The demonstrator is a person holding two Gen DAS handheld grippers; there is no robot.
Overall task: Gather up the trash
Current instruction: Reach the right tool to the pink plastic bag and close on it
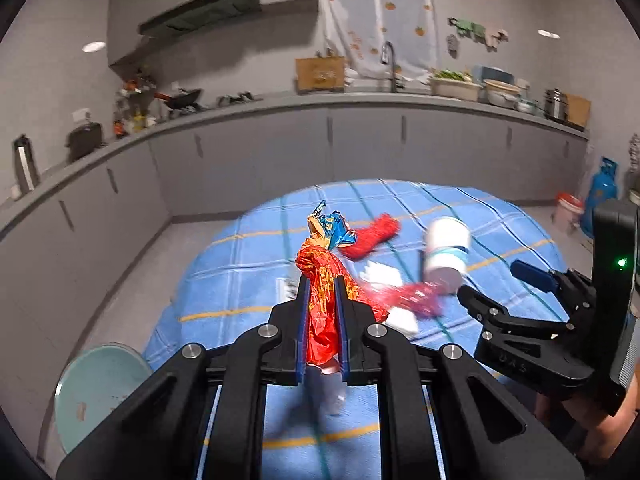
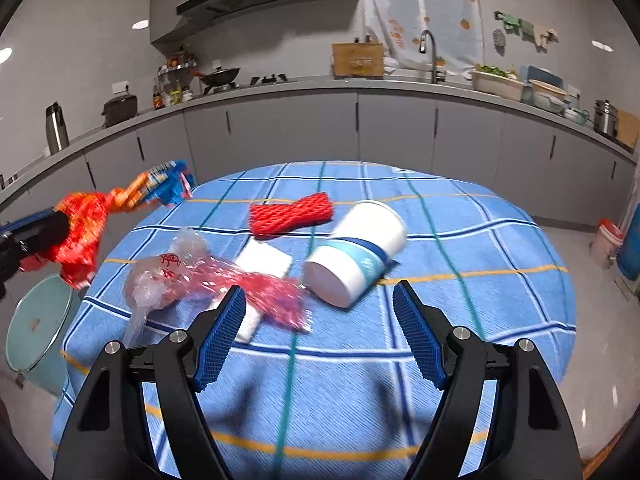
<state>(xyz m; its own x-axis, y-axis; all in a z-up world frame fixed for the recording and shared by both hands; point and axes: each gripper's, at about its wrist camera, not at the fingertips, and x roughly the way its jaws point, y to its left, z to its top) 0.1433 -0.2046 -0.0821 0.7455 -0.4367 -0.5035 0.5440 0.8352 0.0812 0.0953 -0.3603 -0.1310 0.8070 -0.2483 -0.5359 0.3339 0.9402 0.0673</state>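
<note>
Now, wrapper: a crinkled foil snack wrapper, glossy red-orange with a twisted blue end, held up off the tabletop, over the left edge.
Left gripper: the left gripper is clamped on the wrapper, its blue ribbed pads pressed flat against the foil (the loose end sticks up beyond the fingertips).
Right gripper: the right gripper is spread wide with nothing between its blue ribbed pads, low over the near side of the tabletop, pointed toward the cup.
Cup: a white paper cup with a blue band lies on its side, smooth round base toward the camera.
Foam net: a red foam mesh sleeve, pinched at the middle, lies flat beyond the cup.
Plastic bag: a thin crumpled plastic bag, clear with red print, lies just left of the cup, partly over a white folded tissue.
Tabletop: a round tabletop under a blue checked woven cloth.
Bin: a pale teal round bin stands on the floor beside the tabletop's left edge, below the held wrapper.
</note>
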